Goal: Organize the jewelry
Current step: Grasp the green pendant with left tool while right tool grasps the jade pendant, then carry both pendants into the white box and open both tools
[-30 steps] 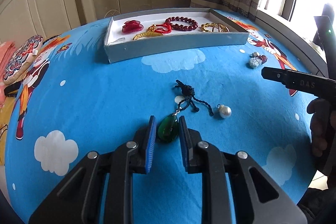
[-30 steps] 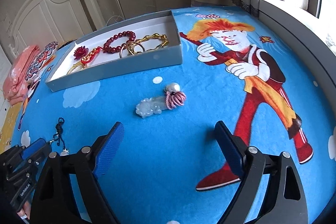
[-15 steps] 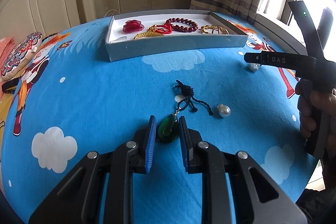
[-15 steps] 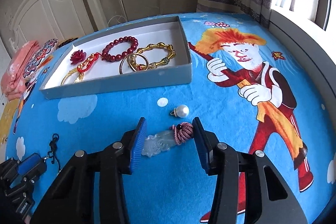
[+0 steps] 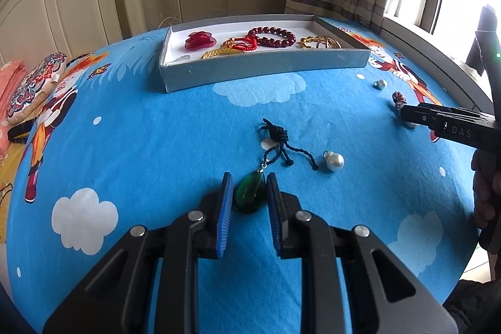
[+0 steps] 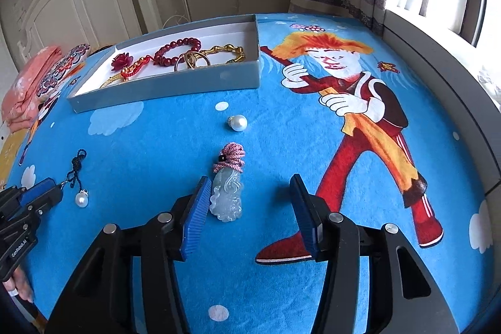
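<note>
- Your left gripper [image 5: 249, 193] has its 2 blue pads hugging the teardrop-shaped green glass pendant [image 5: 250, 195], which lies on the blue cartoon bedspread [image 5: 156, 146]; lift gently so its black knotted cord [image 5: 278, 140] trails free.
- Your right gripper [image 6: 250, 208] is spread wide, and the pale carved jade pendant with the pink cord [image 6: 227, 196] sits beside its left pad; centre first, then close.
- Carry both to the shallow grey cardboard tray [image 6: 169, 89].
</note>
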